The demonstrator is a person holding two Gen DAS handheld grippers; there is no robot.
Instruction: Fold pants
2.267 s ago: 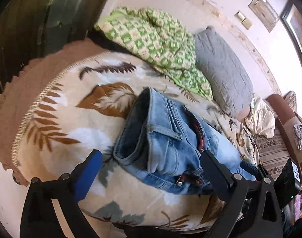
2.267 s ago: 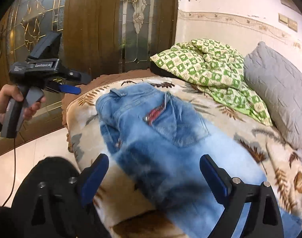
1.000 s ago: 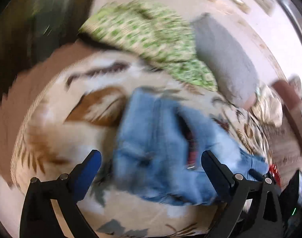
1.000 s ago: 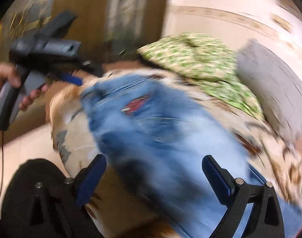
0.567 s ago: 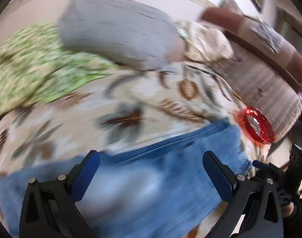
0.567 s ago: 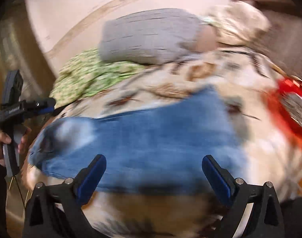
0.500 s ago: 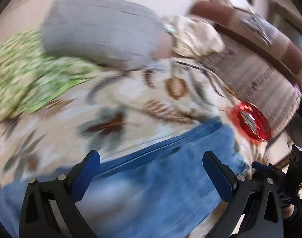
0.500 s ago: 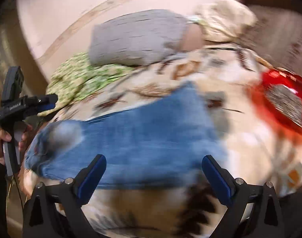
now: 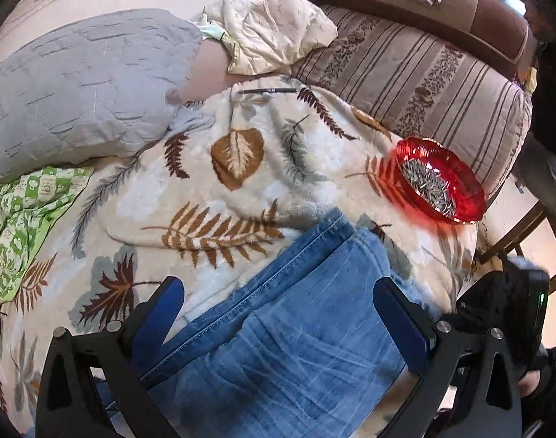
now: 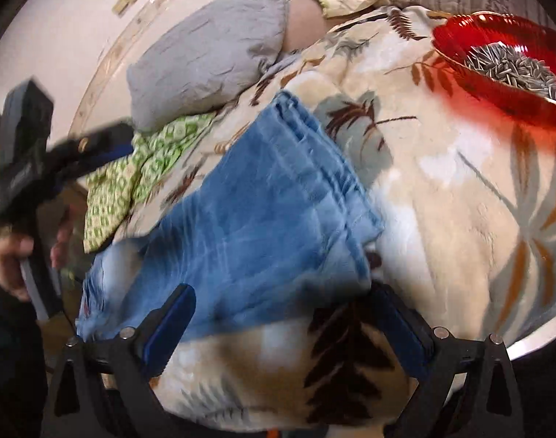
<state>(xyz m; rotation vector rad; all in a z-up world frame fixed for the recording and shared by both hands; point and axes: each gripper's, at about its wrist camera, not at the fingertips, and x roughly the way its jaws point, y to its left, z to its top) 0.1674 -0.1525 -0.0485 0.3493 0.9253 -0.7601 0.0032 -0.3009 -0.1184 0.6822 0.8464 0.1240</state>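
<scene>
Blue jeans (image 9: 296, 332) lie flat on a leaf-patterned blanket (image 9: 234, 179), legs folded one over the other. Their hem end points toward a red bowl (image 9: 440, 182). My left gripper (image 9: 281, 317) is open and empty, hovering over the lower legs. My right gripper (image 10: 283, 319) is open and empty, above the near edge of the jeans (image 10: 248, 219) by the hem. The left gripper (image 10: 26, 168) and its hand also show in the right wrist view at the far left. The waist end is out of sight in the left view.
The red glass bowl (image 10: 504, 58) of sunflower seeds sits on the blanket past the hem. A grey pillow (image 9: 84, 84), a green checked quilt (image 9: 18, 219), a cream cloth (image 9: 270, 33) and a pen (image 9: 267, 90) lie beyond. A striped sofa cushion (image 9: 417, 69) borders the far side.
Both grippers have swung from the waist end of the jeans to the leg and hem end. The jeans stay lying on the blanket. Both grippers stay open.
</scene>
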